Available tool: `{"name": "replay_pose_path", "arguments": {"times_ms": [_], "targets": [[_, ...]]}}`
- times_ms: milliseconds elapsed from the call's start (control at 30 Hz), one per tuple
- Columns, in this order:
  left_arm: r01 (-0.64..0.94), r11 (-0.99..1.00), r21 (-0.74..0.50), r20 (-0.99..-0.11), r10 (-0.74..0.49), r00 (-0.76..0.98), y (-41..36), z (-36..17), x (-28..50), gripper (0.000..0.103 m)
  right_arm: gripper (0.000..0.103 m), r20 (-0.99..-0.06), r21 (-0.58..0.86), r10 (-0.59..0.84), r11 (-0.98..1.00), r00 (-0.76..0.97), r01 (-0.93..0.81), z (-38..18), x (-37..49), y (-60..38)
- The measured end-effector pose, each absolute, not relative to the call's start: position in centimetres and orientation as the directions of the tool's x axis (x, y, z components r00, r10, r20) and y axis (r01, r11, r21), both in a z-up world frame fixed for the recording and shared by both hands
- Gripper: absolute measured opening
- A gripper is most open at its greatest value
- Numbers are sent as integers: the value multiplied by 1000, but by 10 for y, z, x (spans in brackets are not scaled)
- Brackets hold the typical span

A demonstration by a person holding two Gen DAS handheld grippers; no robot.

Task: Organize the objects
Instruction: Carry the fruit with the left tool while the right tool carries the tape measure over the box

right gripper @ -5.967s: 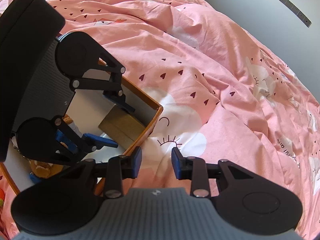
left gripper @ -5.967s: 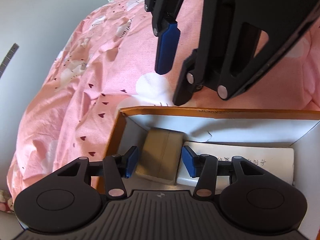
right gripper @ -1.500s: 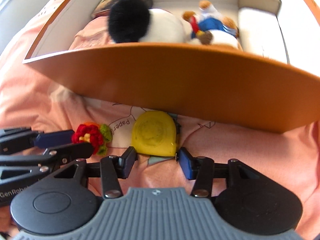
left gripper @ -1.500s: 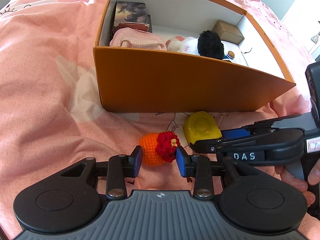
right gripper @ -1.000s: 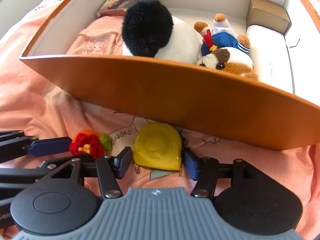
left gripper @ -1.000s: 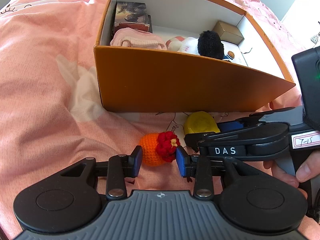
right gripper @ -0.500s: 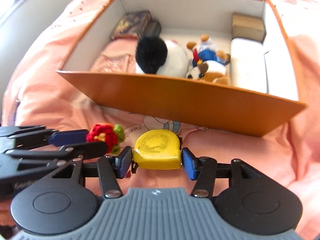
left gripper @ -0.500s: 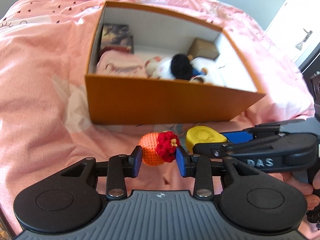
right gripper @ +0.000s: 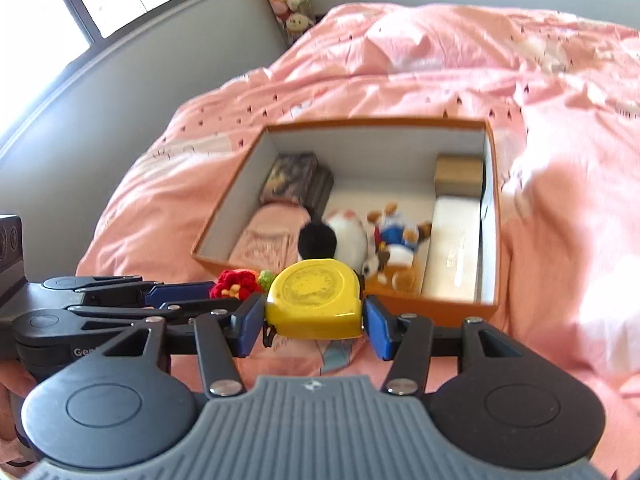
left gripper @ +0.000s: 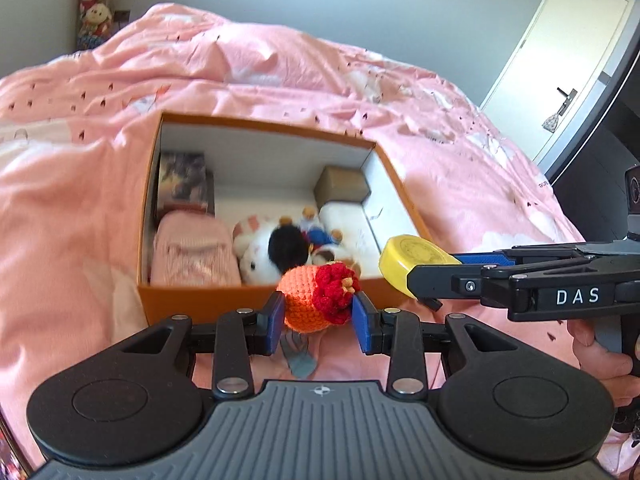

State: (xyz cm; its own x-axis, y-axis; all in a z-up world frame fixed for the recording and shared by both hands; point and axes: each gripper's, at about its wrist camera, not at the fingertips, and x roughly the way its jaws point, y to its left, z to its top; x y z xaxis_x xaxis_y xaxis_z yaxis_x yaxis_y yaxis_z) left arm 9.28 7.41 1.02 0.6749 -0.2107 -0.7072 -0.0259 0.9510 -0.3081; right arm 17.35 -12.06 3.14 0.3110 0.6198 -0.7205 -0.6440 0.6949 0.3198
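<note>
My left gripper (left gripper: 318, 326) is shut on an orange crocheted toy with a red flower (left gripper: 316, 298) and holds it up in front of the near wall of the orange cardboard box (left gripper: 208, 300). My right gripper (right gripper: 314, 328) is shut on a yellow tape measure (right gripper: 314, 300), also held above the bed near the box's near wall (right gripper: 452, 312). The tape measure shows in the left wrist view (left gripper: 408, 256), and the crocheted toy shows in the right wrist view (right gripper: 236, 282). The two grippers are side by side.
The box holds a pink folded cloth (left gripper: 192, 252), a black-and-white plush (left gripper: 276, 246), a small dressed plush (right gripper: 396, 236), a dark book (left gripper: 182, 180), a tan block (left gripper: 342, 186) and a white box (right gripper: 454, 240). A pink duvet (left gripper: 80, 208) covers the bed. A door (left gripper: 560, 52) stands at the right.
Both grippers have risen from the duvet with their objects. The box now sits lower and farther in both views, and its inside shows from above.
</note>
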Motion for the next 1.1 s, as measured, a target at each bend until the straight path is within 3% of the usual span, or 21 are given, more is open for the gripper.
{"name": "replay_pose_path", "arguments": {"times_ms": [400,767,1100], "targets": [[32,978,-206,-698,-170,696,104,34,181,41,56,-672,376,656,703,345,-604,54,269,-98],[237,970,51,-822,-94,562,80,-26,258,41,56,-810,320,526,767,259,-556,-20,355,-22],[283,953,107,-878,-43,476,74,-66,297,41,56,-878,260,414,834,240,-487,-66,387,12]]}}
